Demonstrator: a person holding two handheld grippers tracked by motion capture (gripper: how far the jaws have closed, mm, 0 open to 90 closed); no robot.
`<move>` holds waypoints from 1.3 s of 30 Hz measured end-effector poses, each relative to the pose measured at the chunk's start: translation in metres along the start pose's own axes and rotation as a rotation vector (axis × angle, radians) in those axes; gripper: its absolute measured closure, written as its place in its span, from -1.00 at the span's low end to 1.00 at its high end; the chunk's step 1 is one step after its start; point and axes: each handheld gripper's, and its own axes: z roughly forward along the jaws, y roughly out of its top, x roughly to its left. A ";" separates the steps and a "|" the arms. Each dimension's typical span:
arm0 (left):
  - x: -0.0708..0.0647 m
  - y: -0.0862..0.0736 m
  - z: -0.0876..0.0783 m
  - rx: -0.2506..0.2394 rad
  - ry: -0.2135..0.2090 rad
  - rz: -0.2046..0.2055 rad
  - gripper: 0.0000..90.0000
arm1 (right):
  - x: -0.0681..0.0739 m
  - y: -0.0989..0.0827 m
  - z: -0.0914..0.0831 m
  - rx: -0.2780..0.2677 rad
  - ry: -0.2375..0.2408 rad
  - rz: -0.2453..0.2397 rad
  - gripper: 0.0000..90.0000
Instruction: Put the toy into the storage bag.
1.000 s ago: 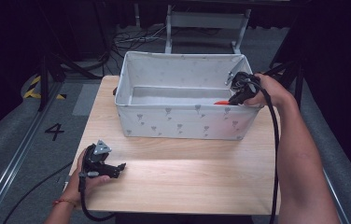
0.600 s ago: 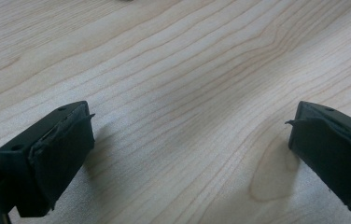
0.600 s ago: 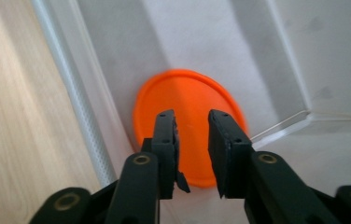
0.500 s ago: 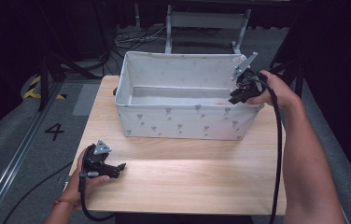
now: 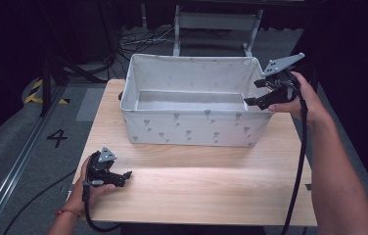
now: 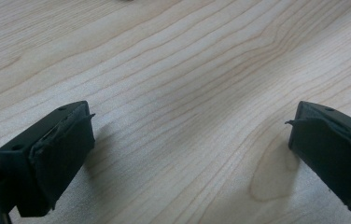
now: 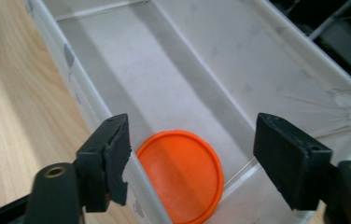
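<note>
Nearby, the left hand-held gripper rests open and empty on the wooden surface. Farther off, the right hand-held gripper, its jaws just opened and holding nothing, hangs over the bin's right end; the orange disc lies flat directly beneath it, inside.

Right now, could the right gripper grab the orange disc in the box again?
Probably yes. The right gripper hangs open just above the orange disc, which lies flat on the box floor with nothing over it. Its flatness could make pinching awkward.
</note>
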 end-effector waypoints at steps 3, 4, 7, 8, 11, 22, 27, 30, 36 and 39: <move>0.000 0.000 0.000 0.000 0.001 -0.001 -0.99 | 0.004 -0.006 -0.011 -0.030 -0.032 0.021 -0.47; 0.000 0.000 0.000 0.000 0.001 -0.001 -0.99 | 0.006 -0.009 -0.014 -0.041 -0.050 0.024 -0.51; 0.000 0.000 0.000 -0.003 0.005 0.004 -0.99 | 0.008 -0.012 -0.019 -0.059 -0.076 0.035 -0.51; 0.000 0.000 0.000 -0.001 0.007 0.008 -0.99 | 0.009 -0.013 -0.021 -0.061 -0.080 0.039 -0.51; 0.000 0.000 0.000 -0.002 0.007 0.008 -0.99 | 0.015 -0.020 -0.026 -0.066 -0.097 0.031 -0.51; 0.000 0.000 0.000 -0.002 0.007 0.008 -0.99 | 0.032 -0.048 -0.032 -0.094 -0.146 0.055 -0.49; 0.000 0.000 0.000 -0.002 0.007 0.008 -0.99 | 0.042 -0.071 -0.036 -0.112 -0.153 0.066 -0.48; 0.000 0.000 0.000 -0.002 0.007 0.008 -0.99 | 0.049 -0.082 -0.038 -0.111 -0.159 0.055 -0.49; 0.000 0.000 0.000 -0.002 0.007 0.006 -0.99 | 0.056 -0.102 -0.040 -0.103 -0.170 0.051 -0.50; 0.000 0.000 0.000 -0.002 0.008 0.008 -0.99 | 0.058 -0.109 -0.040 -0.094 -0.180 0.047 -0.50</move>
